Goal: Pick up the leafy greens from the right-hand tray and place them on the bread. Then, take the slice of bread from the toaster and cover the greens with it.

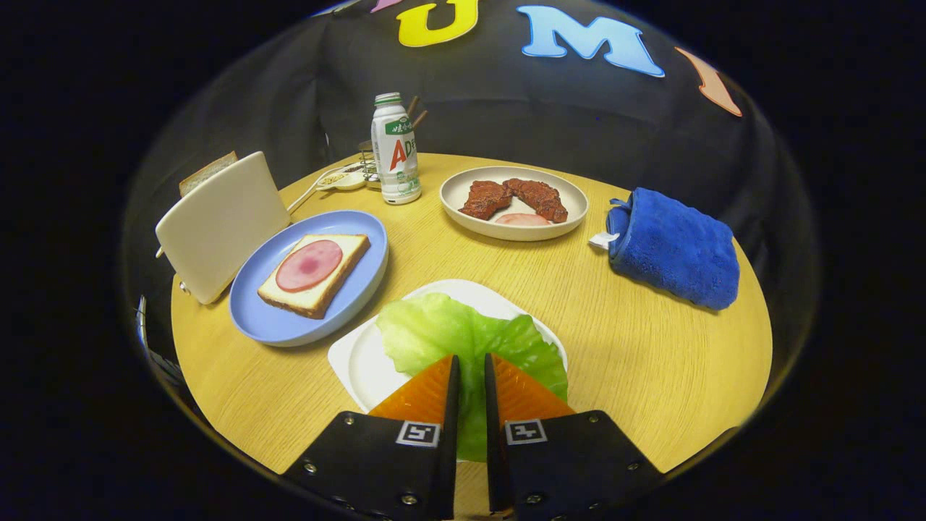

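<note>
Gripper (470, 359) sits low over the white tray (359, 362), its two orange fingers (428, 394) drawn nearly together w/ a thin gap between them; the leafy greens (441, 325) lie under and between the tips. Whether the fingers actually pinch the leaf can't be told from this angle. The greens rest flat on the tray, spreading ahead of the fingers & to both sides.

Beyond the tray, to the left, a blue plate (289, 329) carries a slice of bread (318, 286) topped w/ a round pink slice of ham (309, 265). Just left of the plate stands a cream toaster (221, 224), a second bread slice (207, 171) poking up from its top. Farther back: a white drink bottle (396, 148), and a beige dish (463, 192) holding browned meat pieces (514, 197) plus a pink slice. A folded blue towel (673, 250) lies well right of the dish, all on a round wooden table (636, 347).
</note>
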The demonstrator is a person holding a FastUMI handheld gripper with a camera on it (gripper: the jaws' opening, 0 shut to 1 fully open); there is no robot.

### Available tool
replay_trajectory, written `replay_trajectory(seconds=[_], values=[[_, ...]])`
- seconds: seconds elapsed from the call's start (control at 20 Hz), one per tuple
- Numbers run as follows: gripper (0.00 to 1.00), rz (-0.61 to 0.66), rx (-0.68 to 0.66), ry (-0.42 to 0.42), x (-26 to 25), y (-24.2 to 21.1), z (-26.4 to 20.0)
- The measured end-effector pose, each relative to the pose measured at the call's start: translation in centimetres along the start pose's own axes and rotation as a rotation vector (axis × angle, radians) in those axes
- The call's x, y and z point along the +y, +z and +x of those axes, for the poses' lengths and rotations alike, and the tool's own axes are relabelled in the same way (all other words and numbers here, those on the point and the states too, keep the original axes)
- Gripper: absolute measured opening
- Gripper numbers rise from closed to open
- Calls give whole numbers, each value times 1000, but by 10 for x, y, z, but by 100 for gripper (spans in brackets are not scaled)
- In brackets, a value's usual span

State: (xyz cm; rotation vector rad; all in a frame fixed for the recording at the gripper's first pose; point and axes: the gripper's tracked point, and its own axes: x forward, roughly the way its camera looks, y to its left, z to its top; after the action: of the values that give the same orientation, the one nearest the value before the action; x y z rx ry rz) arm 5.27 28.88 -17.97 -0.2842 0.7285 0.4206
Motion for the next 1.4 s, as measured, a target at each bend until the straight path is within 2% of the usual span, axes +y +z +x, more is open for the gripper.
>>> replay_trajectory(seconds=[0.15,0.2,0.35,0.5,0.8,1.15,1.4], values=[[18,-97,-10,-16,0,3,0],[1,-94,-25,-12,-1,5,-3],[1,-39,-21,26,2,7,-6],[1,27,-90,29,-2,25,-19],[1,73,-184,45,0,55,-47],[1,27,-242,98,40,88,-55],[1,-9,-267,121,65,112,-43]])
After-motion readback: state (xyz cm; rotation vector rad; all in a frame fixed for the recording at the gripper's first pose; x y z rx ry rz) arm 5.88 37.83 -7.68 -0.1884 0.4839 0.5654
